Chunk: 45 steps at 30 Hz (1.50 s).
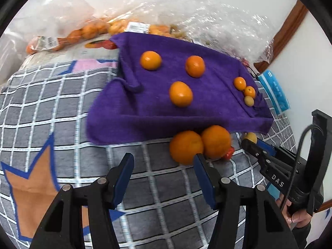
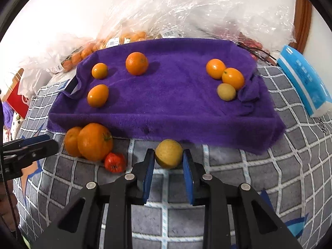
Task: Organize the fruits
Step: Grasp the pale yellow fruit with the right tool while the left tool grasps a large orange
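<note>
The right gripper clamps a yellow fruit beside the purple towel (the left gripper gapes wide, empty).

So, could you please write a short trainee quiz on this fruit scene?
1. True or false: the left gripper holds a fruit.
2. What sits between the right gripper fingers? A) red fruit B) yellow fruit C) big orange
3. How many fruits lie on the purple towel?

Key:
1. False; it is open and holds nothing.
2. B, the yellow fruit; whether the fingers grip it cannot be told.
3. Six: three on the left, three clustered on the right.
</note>
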{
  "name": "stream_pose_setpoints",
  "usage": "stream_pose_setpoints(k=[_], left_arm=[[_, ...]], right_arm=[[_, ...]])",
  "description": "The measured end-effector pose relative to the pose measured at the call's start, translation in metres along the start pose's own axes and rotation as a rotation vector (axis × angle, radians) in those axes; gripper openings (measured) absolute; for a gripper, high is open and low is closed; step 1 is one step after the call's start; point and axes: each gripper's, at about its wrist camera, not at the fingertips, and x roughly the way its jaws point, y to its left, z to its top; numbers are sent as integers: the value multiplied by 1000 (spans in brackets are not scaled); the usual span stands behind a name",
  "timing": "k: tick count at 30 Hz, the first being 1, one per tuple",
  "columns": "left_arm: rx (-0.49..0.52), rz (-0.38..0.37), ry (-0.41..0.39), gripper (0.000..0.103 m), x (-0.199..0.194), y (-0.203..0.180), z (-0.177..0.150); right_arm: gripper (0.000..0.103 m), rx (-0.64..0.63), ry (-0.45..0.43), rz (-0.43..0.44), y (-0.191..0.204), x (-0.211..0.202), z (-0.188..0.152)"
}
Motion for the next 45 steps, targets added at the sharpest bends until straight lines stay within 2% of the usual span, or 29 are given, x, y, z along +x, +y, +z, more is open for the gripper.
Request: stream_pose_setpoints(k=[8, 16, 18, 22, 29, 34, 40, 45], left_arm=[[39, 0, 33, 55, 23, -19, -1], [109, 56, 10, 55, 29, -34, -2], [119, 63, 1, 53, 29, -35, -4], [118, 60, -6, 35, 27, -34, -6], [104, 63, -4, 34, 14, -22, -18], [79, 62, -32, 36, 11, -16, -22], [115, 113, -95, 37, 15, -24, -23], [84, 135, -154, 36, 13, -22, -28]], right_arm=[[27, -11, 15, 4, -16, -3, -13], [27, -44, -4, 1, -13, 1, -12], [27, -40, -10, 3, -14, 2, -11], [27, -38, -19, 7, -14, 2, -12], [27, -40, -20, 2, -14, -2, -15], [27, -60, -39, -7, -12, -3, -19], [27, -77, -73, -9, -12, -2, -21], [27, -82, -103, -16, -11, -2, -24]])
